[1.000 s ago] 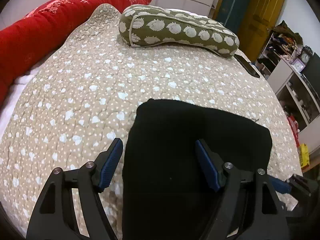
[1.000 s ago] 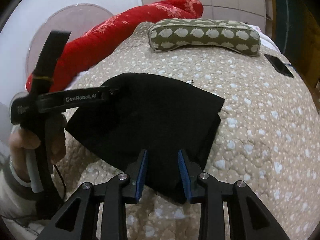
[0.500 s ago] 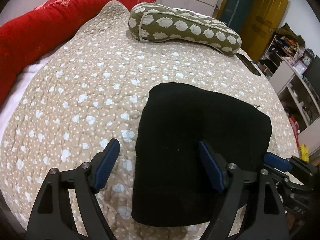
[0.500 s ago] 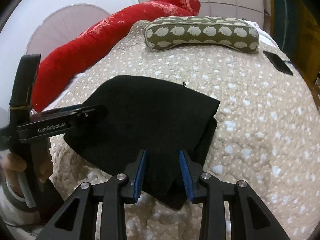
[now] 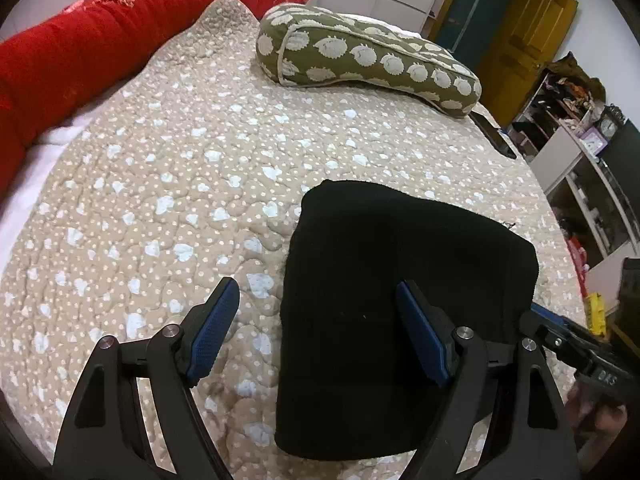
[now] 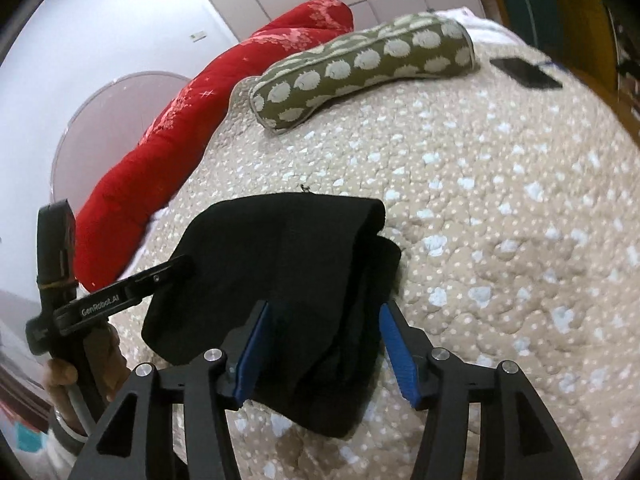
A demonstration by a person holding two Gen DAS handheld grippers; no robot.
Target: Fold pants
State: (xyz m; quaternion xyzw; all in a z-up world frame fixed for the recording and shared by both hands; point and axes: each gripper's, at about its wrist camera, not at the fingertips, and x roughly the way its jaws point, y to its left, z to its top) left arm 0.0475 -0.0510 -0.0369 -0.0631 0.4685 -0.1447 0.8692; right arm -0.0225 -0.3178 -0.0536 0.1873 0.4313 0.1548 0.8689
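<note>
My right fingers (image 6: 326, 350), just opening, straddle the pants' (image 6: 280, 264) near end; long axis runs to 12 o'clock; left fingers (image 5: 316, 332) stand open.

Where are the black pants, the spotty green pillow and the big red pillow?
black pants (image 5: 400, 280): left wrist view, middle of the folded top.
spotty green pillow (image 5: 360, 60): left wrist view, its middle.
big red pillow (image 6: 208, 128): right wrist view, its middle.
</note>
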